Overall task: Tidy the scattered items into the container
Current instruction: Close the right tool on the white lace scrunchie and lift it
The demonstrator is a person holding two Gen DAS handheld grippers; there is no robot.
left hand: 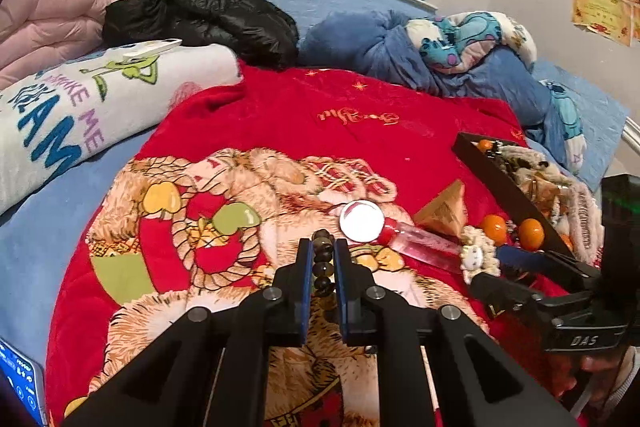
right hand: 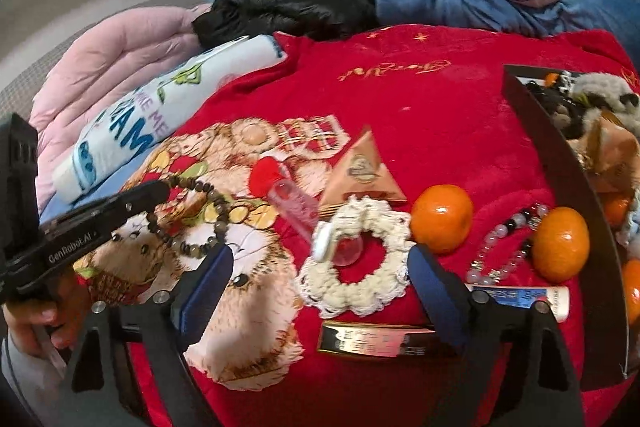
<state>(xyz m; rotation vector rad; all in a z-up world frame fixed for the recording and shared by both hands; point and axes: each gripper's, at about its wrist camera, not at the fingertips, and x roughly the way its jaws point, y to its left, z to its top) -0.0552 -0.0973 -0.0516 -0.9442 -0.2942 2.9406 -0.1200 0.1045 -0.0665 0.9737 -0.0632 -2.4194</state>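
Observation:
My left gripper (left hand: 323, 247) is shut on a bracelet of dark brown beads (left hand: 322, 269), which hangs in a loop over the red blanket (right hand: 216, 211). The right gripper (right hand: 322, 267) stands open low over a white crocheted scrunchie (right hand: 356, 263). The scrunchie lies between its blue pads (right hand: 430, 279), nearer the right one and not squeezed. A black tray (right hand: 560, 155) at the right holds several items. Two oranges (right hand: 440, 219) (right hand: 560, 243) and a pale bead bracelet (right hand: 504, 239) lie beside it.
On the red blanket (left hand: 280, 115) also lie a red-capped clear bottle (right hand: 288, 199), a gold pyramid packet (right hand: 362, 171), a gold box (right hand: 372, 341), a tube (right hand: 520, 297) and a white disc (left hand: 362, 221). Folded bedding and a black jacket (left hand: 208, 11) lie behind.

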